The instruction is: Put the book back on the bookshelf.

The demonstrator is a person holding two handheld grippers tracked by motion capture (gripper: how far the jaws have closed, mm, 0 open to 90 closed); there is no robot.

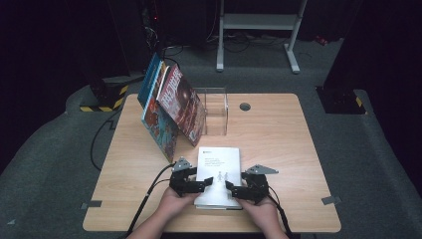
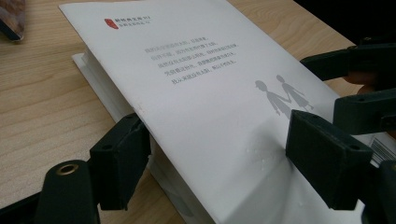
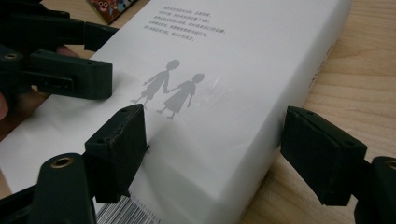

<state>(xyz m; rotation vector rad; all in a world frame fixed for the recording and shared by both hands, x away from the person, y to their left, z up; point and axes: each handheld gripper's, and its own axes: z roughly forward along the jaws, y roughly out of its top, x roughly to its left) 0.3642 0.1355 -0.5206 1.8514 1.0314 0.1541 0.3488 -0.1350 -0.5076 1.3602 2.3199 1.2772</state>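
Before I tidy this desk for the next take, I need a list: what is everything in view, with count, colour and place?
White book: one, white cover with two grey figures, flat at the near middle of the table.
Leaning books: about three, blue and red covers, tilted at the far left.
Clear stand: one, transparent, beside the leaning books.
Table: one, light wood, with a round grey cable port at the far edge.
White frame: one, on the floor behind.
Left gripper: one, black, at the white book's left edge.
Right gripper: one, black, at its right edge.
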